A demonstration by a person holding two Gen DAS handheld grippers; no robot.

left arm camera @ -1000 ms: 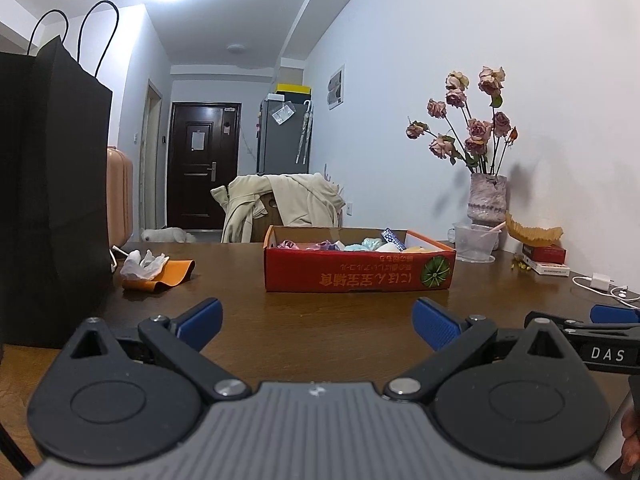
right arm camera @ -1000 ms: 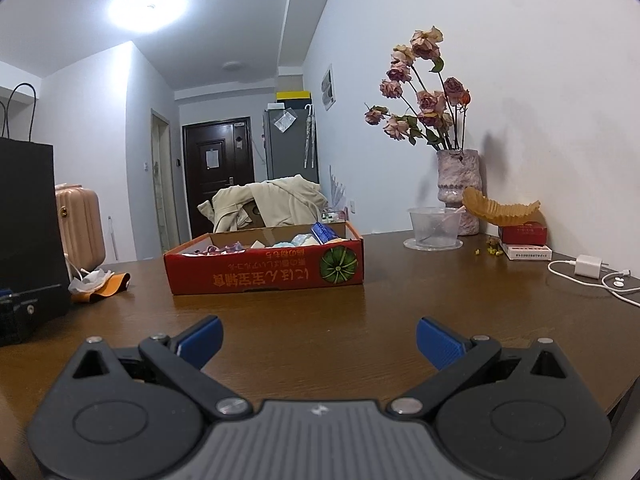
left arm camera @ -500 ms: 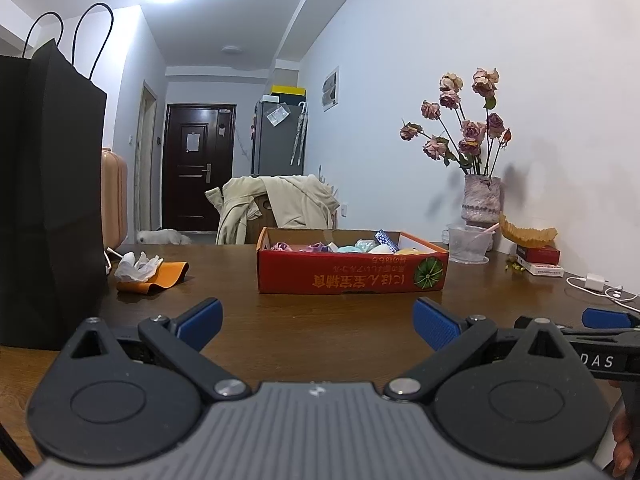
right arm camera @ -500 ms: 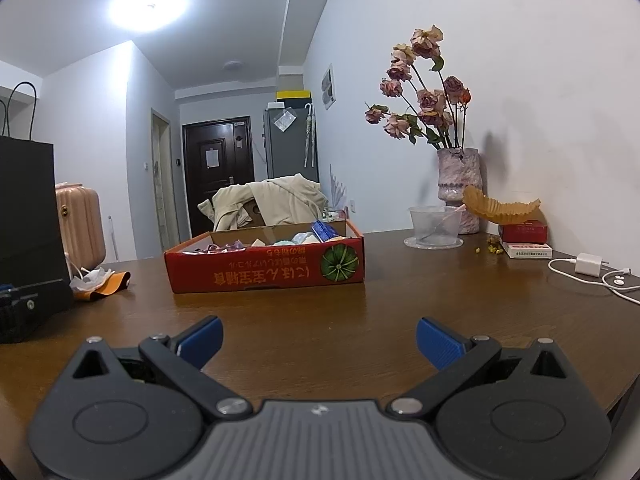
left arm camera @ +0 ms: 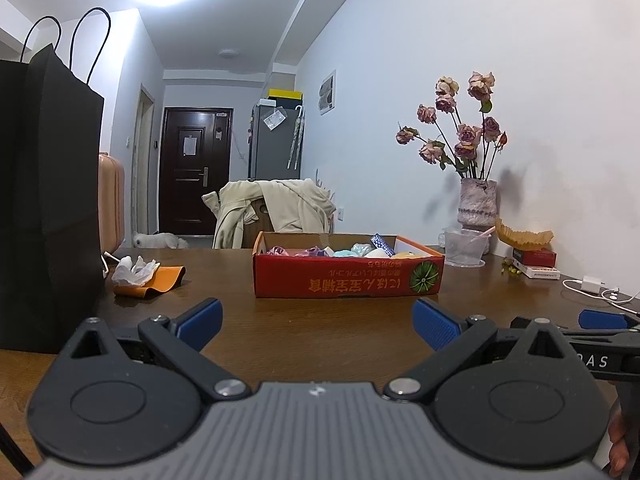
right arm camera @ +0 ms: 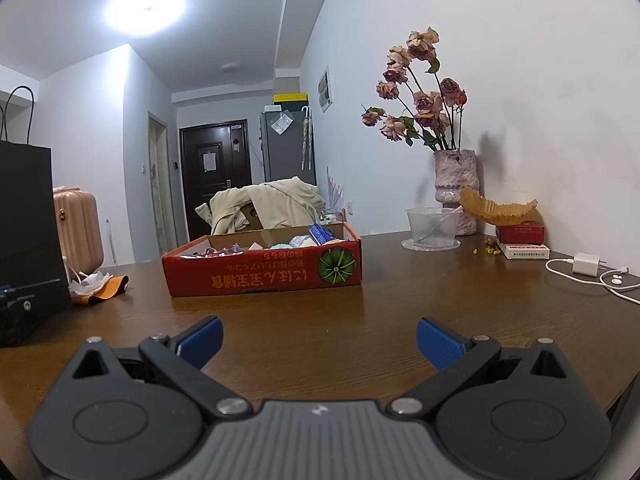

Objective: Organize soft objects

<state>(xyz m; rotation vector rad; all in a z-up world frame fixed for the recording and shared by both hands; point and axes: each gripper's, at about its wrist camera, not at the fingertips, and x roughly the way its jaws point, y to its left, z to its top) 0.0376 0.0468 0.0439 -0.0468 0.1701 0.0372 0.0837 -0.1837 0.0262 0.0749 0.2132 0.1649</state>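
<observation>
My left gripper (left arm camera: 316,322) and right gripper (right arm camera: 318,340) are both spread wide, empty, above the brown wooden table (right arm camera: 420,292). One red cardboard box (left arm camera: 347,277) of pastel soft items (left arm camera: 362,249) sits ahead

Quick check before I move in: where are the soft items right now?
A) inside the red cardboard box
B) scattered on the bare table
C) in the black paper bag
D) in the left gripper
A: the soft items sit inside the red cardboard box, and both grippers are open with nothing between the fingers.
</observation>
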